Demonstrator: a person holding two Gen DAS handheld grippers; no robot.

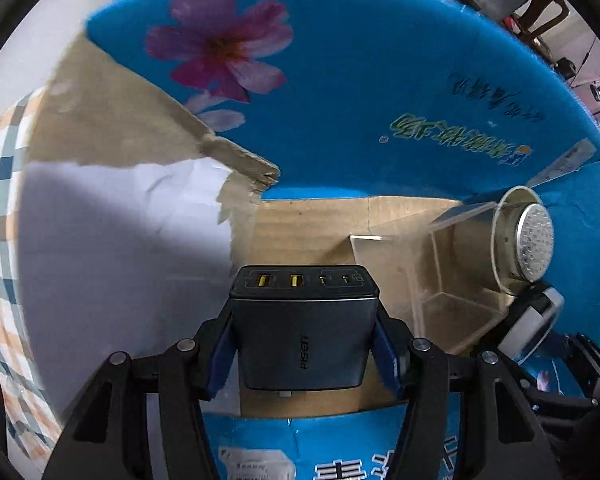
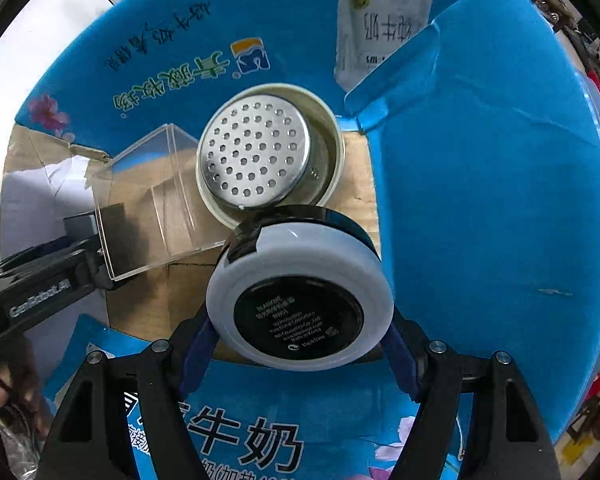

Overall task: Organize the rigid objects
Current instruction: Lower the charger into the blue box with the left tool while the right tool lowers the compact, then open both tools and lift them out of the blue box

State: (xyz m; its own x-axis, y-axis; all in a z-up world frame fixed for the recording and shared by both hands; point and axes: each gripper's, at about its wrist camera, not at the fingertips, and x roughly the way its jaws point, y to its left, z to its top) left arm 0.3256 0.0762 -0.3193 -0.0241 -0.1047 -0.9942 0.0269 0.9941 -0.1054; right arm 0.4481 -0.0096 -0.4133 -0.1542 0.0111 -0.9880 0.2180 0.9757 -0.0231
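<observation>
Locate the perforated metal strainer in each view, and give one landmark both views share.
Left wrist: strainer at the right edge, on its side inside the blue box, right of the clear case.
Right wrist: strainer upper centre, just beyond the round compact held in the right claw.
Shared landmark: the clear case.
</observation>
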